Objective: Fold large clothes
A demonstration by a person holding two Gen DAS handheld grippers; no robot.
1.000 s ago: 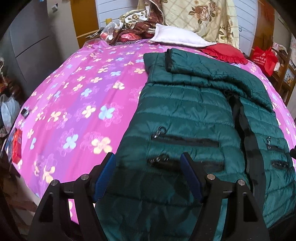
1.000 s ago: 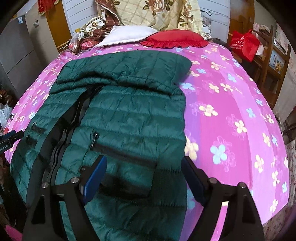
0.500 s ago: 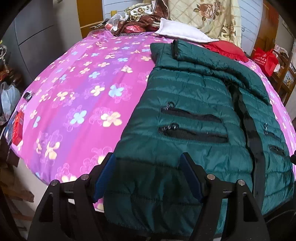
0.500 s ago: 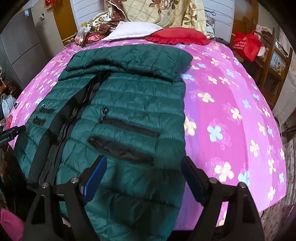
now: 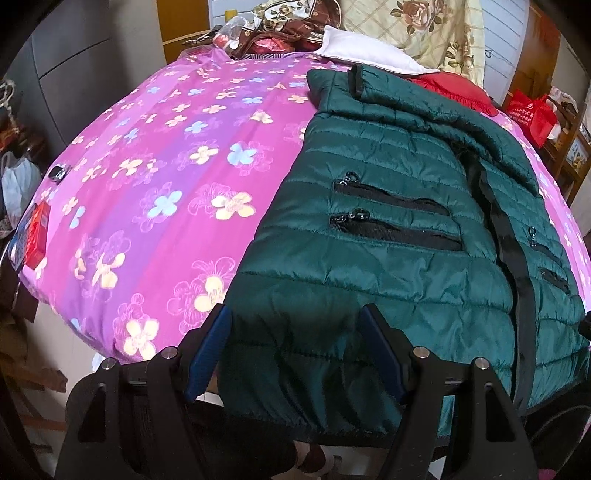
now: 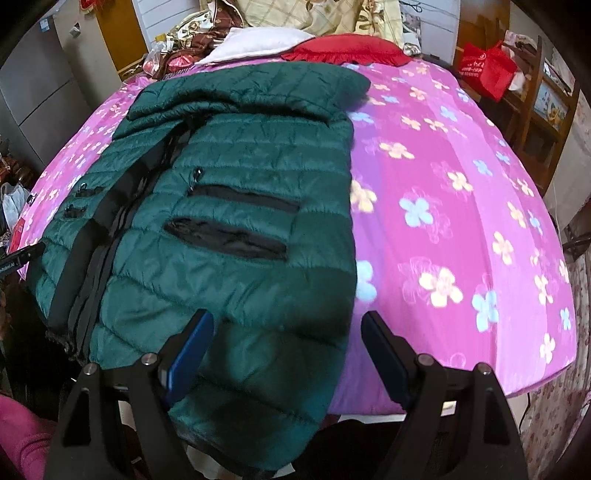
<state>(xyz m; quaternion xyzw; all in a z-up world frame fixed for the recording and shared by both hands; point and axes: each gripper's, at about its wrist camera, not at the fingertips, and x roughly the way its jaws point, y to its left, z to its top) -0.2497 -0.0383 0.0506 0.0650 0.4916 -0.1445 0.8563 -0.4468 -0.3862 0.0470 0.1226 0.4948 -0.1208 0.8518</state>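
Green puffer jacket (image 5: 388, 258) — flat, zipped

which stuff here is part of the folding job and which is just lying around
Part of the job:
green jacket, flat on the bed, hem over the near edge
left gripper, open at the hem
right gripper, open at the hem
bed

Just lying about:
white pillow
red cushion
red bag
clothes heap

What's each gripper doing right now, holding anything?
Left gripper: open, holding nothing, hem of the jacket between its fingers.
Right gripper: open, holding nothing, over the jacket's hem.
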